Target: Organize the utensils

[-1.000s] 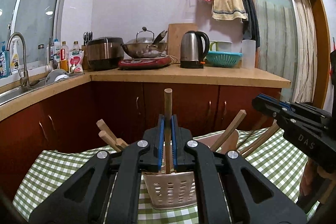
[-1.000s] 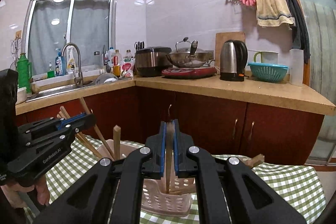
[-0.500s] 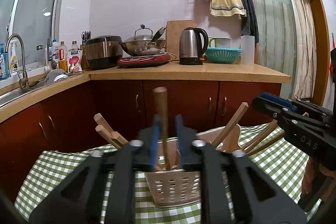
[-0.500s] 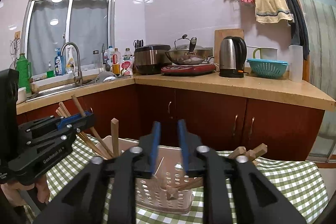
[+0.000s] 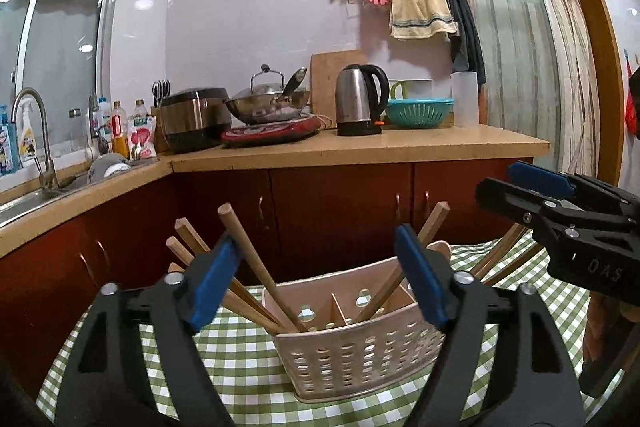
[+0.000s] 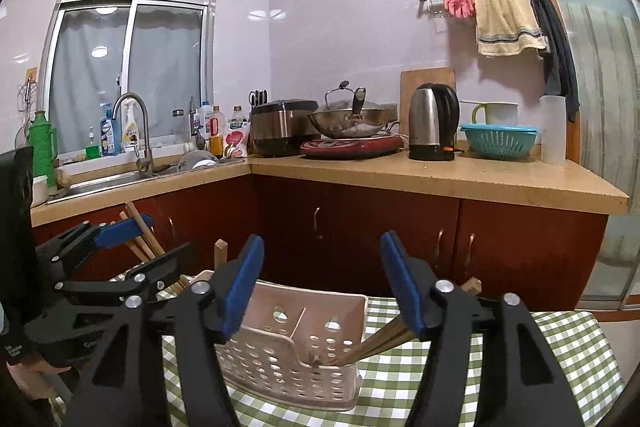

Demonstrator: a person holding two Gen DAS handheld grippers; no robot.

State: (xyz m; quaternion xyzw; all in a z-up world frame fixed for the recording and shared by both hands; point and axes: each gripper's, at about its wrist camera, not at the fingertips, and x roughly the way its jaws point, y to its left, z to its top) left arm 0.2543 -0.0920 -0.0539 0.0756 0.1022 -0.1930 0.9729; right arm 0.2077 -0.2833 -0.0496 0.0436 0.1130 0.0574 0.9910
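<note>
Hand-held gripper [image 5: 318, 277] over perforated plastic caddy [image 5: 360, 351]

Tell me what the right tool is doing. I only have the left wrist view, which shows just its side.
Observer: The right tool has just been opening. Its pads stand apart above the basket with nothing between them.
Operator: Are any utensils in the compartment on its side?
Observer: Yes. Wooden handles lean out of the right-hand compartment, tilted to the right over the rim.
Operator: Is anything left of the tap cut off for me?
Observer: A green flask stands by the sink at the window.
</note>
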